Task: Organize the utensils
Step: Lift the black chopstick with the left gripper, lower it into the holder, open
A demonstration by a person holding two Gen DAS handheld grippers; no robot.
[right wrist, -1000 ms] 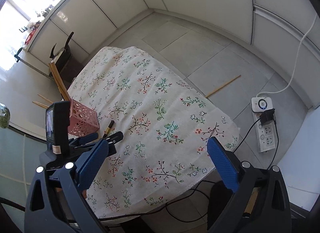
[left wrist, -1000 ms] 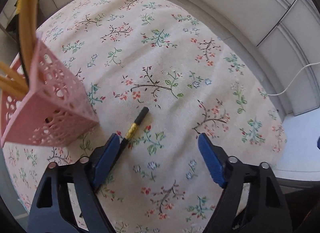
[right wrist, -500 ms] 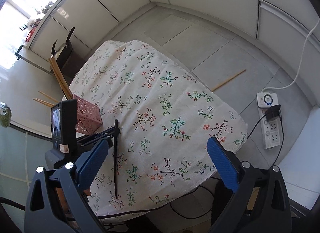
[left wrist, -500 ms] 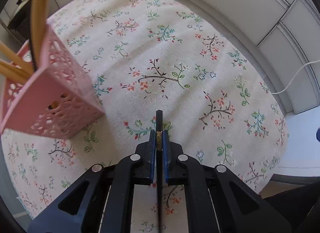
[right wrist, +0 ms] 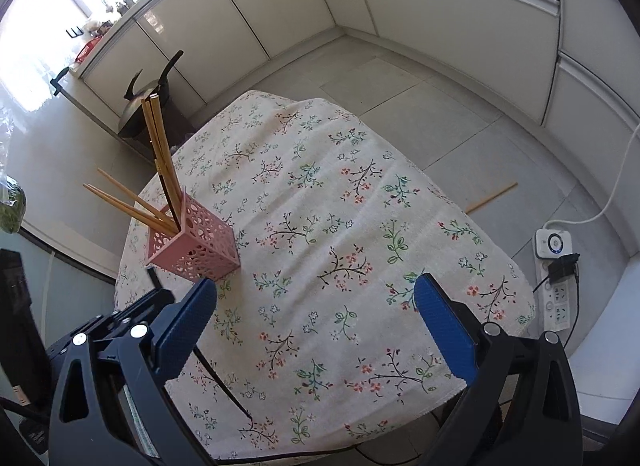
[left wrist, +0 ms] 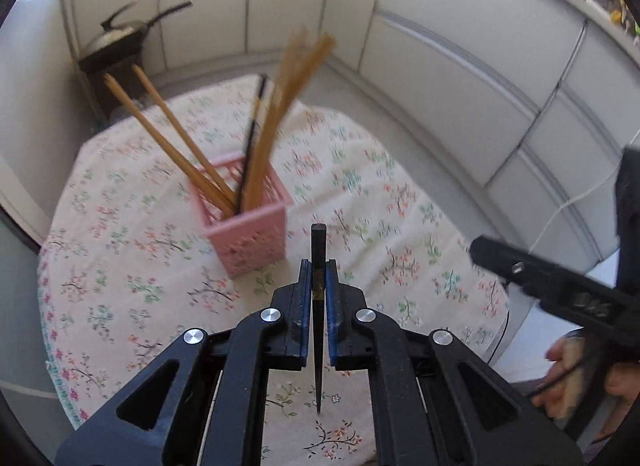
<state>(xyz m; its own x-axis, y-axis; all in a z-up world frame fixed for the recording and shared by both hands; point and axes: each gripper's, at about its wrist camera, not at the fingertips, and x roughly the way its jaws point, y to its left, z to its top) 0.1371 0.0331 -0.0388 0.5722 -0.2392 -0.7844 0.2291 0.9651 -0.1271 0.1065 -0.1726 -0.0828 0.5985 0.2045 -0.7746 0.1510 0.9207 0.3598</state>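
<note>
My left gripper (left wrist: 318, 280) is shut on a black chopstick (left wrist: 318, 330) and holds it above the floral tablecloth (left wrist: 120, 266), just in front of the pink perforated holder (left wrist: 250, 236). The holder stands upright with several wooden chopsticks (left wrist: 188, 161) and one black chopstick in it. In the right wrist view the holder (right wrist: 196, 244) sits at the table's left side, and the held black chopstick (right wrist: 220, 384) shows below my left gripper. My right gripper (right wrist: 316, 330) is open and empty above the table's near edge.
A wok on a black stand (right wrist: 146, 113) is behind the table. One wooden chopstick (right wrist: 492, 195) lies on the floor to the right. A power strip (right wrist: 558, 290) and cables lie on the floor at far right.
My left gripper closed on the black chopstick, lifted it off the cloth and swung up to face the pink holder. My right gripper stayed open and dropped a little closer to the table.
</note>
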